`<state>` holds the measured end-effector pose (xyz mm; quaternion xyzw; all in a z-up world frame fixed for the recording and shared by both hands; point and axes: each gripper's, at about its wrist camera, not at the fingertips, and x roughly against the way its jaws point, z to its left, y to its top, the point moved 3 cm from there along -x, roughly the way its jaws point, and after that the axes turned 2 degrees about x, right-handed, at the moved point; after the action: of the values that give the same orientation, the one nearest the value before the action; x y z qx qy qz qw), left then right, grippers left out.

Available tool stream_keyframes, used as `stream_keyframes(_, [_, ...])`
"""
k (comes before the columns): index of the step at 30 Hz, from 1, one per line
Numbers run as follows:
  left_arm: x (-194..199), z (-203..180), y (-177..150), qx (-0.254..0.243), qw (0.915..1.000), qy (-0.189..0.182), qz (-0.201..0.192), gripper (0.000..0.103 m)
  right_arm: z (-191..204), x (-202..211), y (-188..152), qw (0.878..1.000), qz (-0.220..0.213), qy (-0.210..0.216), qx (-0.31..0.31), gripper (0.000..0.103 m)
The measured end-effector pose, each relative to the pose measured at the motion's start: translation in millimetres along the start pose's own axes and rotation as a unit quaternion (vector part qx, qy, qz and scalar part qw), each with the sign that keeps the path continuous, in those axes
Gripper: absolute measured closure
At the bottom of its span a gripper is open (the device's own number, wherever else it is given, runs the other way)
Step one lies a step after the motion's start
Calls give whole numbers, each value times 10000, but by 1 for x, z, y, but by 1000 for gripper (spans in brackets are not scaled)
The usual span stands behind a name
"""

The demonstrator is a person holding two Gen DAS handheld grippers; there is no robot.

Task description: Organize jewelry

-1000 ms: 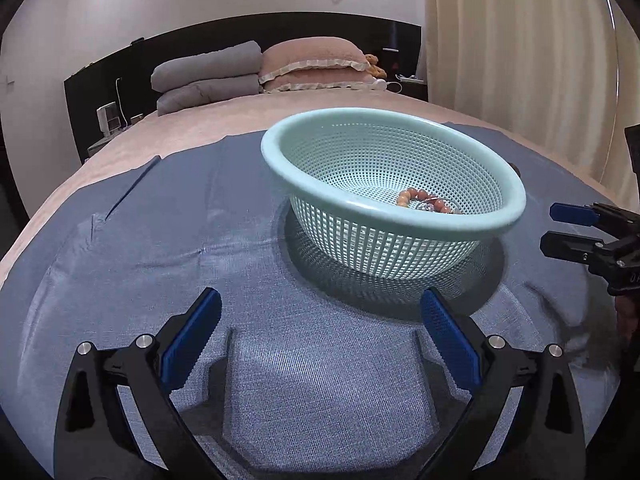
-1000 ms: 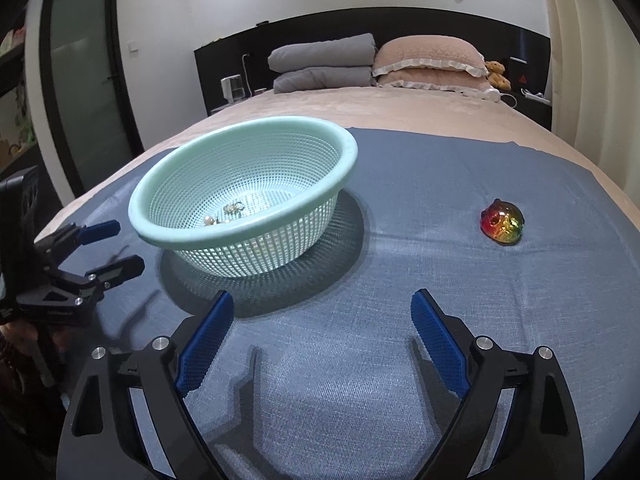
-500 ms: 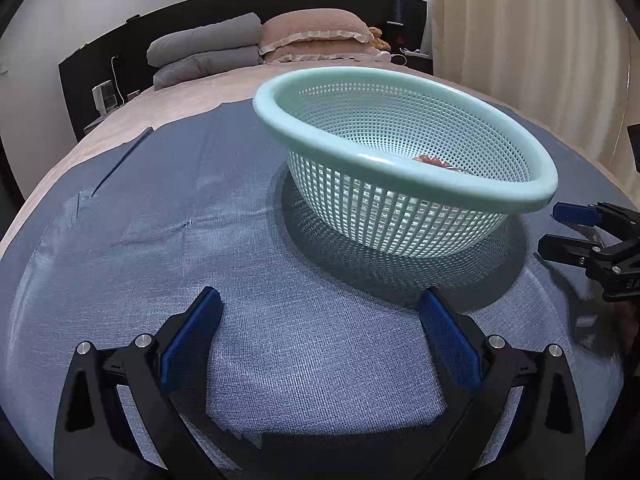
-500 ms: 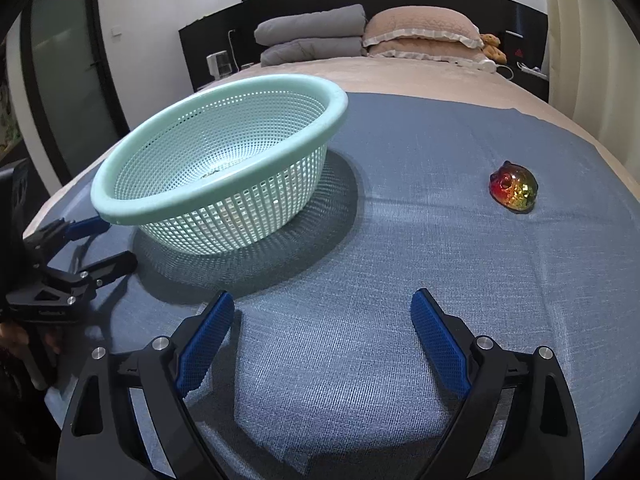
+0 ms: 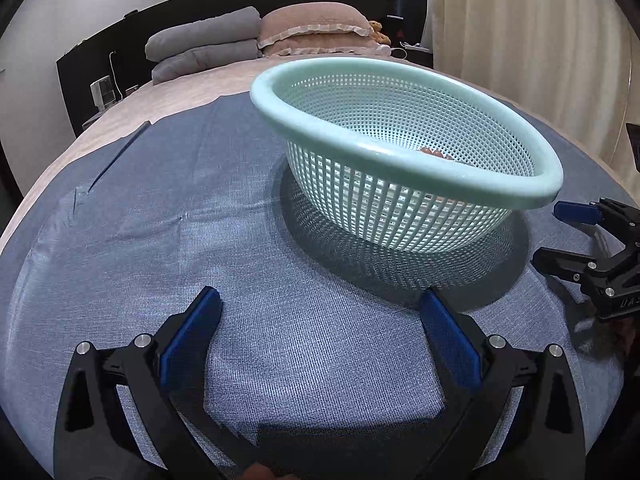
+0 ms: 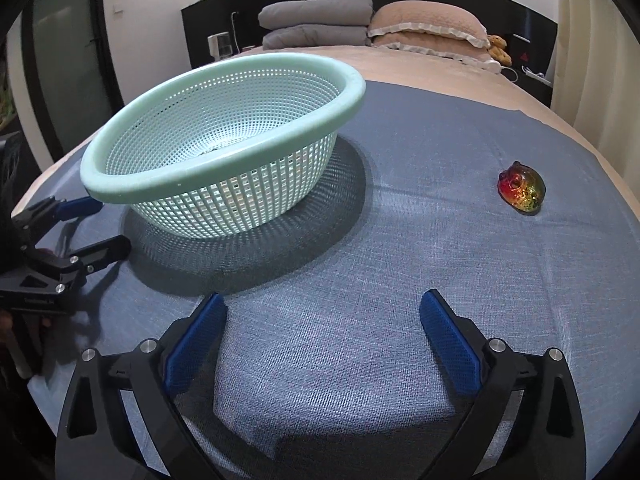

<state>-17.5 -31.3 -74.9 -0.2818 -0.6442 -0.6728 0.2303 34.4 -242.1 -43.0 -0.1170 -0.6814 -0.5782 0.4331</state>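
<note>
A blue cloth (image 5: 168, 216) covers the near part of the bed (image 6: 420, 68), spreading under and ahead of each hand-held gripper. Beyond it, a beige sheet runs to a dark headboard (image 6: 400, 4). Two grey pillows (image 6: 316, 22) lie stacked there, with a pink frilled pillow (image 6: 428, 26) just beside them and a small brown plush toy (image 6: 498, 46) past that. Cream curtains (image 5: 520, 32) hang ahead and to the right. A dark door (image 6: 60, 64) stands far left in the right wrist view.
</note>
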Motion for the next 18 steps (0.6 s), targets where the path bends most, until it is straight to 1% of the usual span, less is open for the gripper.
stream_keyframes(18, [0, -3, 1, -18, 10000, 28, 3, 6, -1, -3, 4, 10000, 23, -28, 26, 8])
